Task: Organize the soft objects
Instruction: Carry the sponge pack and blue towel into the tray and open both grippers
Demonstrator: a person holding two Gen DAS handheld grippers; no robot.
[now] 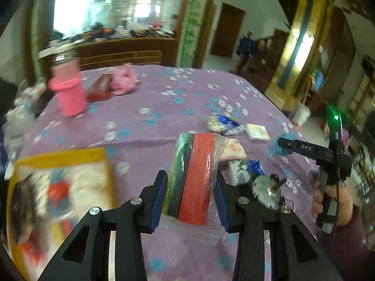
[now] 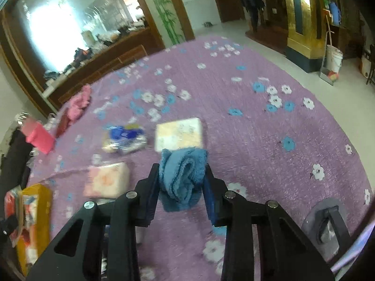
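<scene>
Both grippers loaded – soft stuff held over the purple floral cloth

A bagged stack of coloured sheets is clamped by the left gripper; a blue towel roll is pinched by the right gripper.

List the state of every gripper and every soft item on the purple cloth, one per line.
left gripper: shut on the cloth bundle.
cloth bundle: in clear wrap, held upright.
right gripper: shut on the blue towel.
blue towel: rolled, held.
pink tissue pack: lying flat.
yellow tissue pack: lying flat.
blue-and-white packet: lying crumpled.
pink plush: lying loose.
</scene>
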